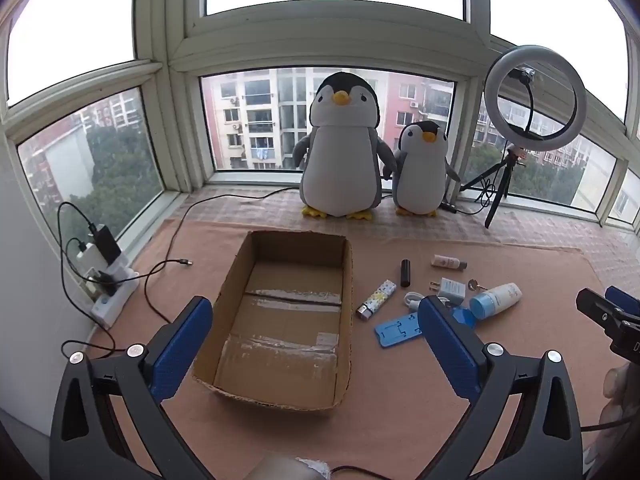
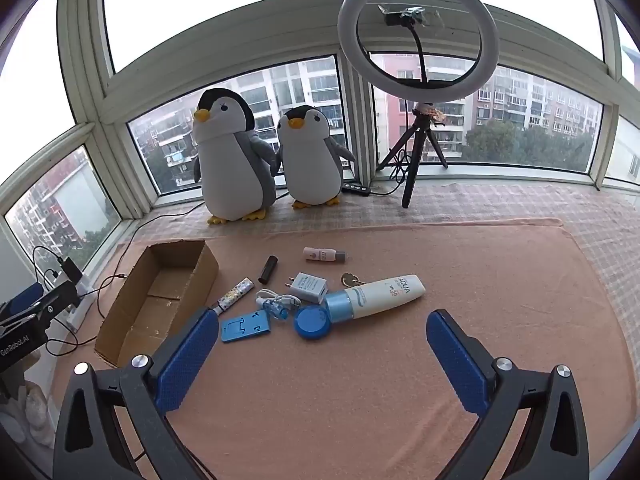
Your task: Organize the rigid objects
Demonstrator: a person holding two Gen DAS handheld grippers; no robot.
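An open, empty cardboard box (image 1: 280, 320) (image 2: 160, 296) lies on the pink mat. Right of it lie small items: a patterned lighter (image 1: 376, 299) (image 2: 236, 295), a black tube (image 1: 406, 272) (image 2: 268, 269), a small white bottle (image 1: 448, 262) (image 2: 324, 255), a white charger plug (image 1: 450, 289) (image 2: 310, 286), a key (image 2: 351, 279), a white cable (image 2: 276, 298), a blue phone stand (image 1: 396, 330) (image 2: 245, 325), a blue round lid (image 2: 313, 322) and a white sunscreen tube (image 1: 496, 300) (image 2: 380, 295). My left gripper (image 1: 316, 340) is open above the box. My right gripper (image 2: 322, 344) is open, just short of the lid.
Two plush penguins (image 1: 340, 148) (image 2: 308, 156) stand at the window. A ring light on a tripod (image 1: 534, 100) (image 2: 418, 40) stands to their right. A power strip with chargers and cables (image 1: 108, 280) lies at the left wall.
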